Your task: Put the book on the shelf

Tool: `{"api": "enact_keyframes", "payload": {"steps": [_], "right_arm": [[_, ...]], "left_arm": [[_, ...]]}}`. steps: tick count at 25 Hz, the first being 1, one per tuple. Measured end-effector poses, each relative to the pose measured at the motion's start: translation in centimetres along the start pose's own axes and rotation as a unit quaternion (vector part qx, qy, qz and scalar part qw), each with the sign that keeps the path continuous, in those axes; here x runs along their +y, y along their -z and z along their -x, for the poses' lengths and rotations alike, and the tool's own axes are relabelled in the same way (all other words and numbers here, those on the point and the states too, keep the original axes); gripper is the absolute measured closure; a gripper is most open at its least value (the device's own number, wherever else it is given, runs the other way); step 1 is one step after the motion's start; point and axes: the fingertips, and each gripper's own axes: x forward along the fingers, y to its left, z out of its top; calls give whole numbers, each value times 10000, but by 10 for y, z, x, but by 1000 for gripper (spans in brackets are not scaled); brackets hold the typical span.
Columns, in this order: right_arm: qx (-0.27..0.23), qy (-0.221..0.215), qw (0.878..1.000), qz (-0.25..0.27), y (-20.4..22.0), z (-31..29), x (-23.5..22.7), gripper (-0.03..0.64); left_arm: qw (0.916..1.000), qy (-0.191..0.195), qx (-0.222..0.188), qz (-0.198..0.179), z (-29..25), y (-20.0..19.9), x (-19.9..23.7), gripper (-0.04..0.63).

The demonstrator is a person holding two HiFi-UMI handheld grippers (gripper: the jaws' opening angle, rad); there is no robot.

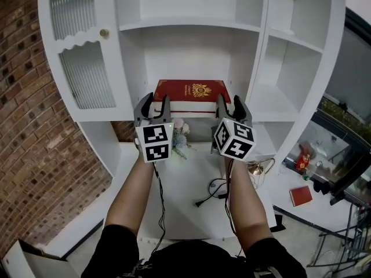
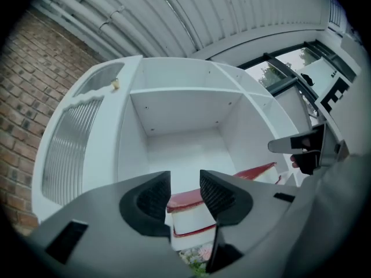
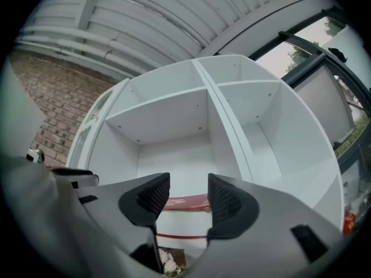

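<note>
book (image 1: 191, 90) lies flat at the front edge of the middle shelf (image 2: 185, 158), left tongs (image 1: 155, 102) and right tongs (image 1: 231, 103) half open, empty, tips at its near side; risk: an uneven shove skews it or tips it off.

book (image 1: 192, 90): deep red cover, gold emblem, white page edges | shelf (image 1: 191, 25): plain white | shelf door (image 1: 87, 77): pale glass, vertical ribbing | brick wall (image 1: 29, 126): red-brown, pale mortar lines | left gripper (image 1: 154, 102), right gripper (image 1: 230, 103): dark grey jaws, ribbed black pads, cubes in black-and-white square markers | flowers (image 1: 179, 135): pale pink, blue | cable (image 1: 214, 193): black
</note>
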Motion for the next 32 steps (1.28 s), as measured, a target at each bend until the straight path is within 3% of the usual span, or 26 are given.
{"api": "enact_keyframes", "payload": {"steps": [8,13,20,32], "right_arm": [[-31,-130,9996,258,36,66,10,605],[251,-351,9985,325,80,93,24,603],[733,-450,9961,187,131,118,27,603],[882,-434,9950,161,134,135,32,603]], "left_arm": [[9992,224,23,340,64,25,-32,554],[9948,403,490,795,88,72,-44,580],[9862,455,1212,1036,117,136,-52,581],[9855,487,1197,1100,139,131,-49,581]]}}
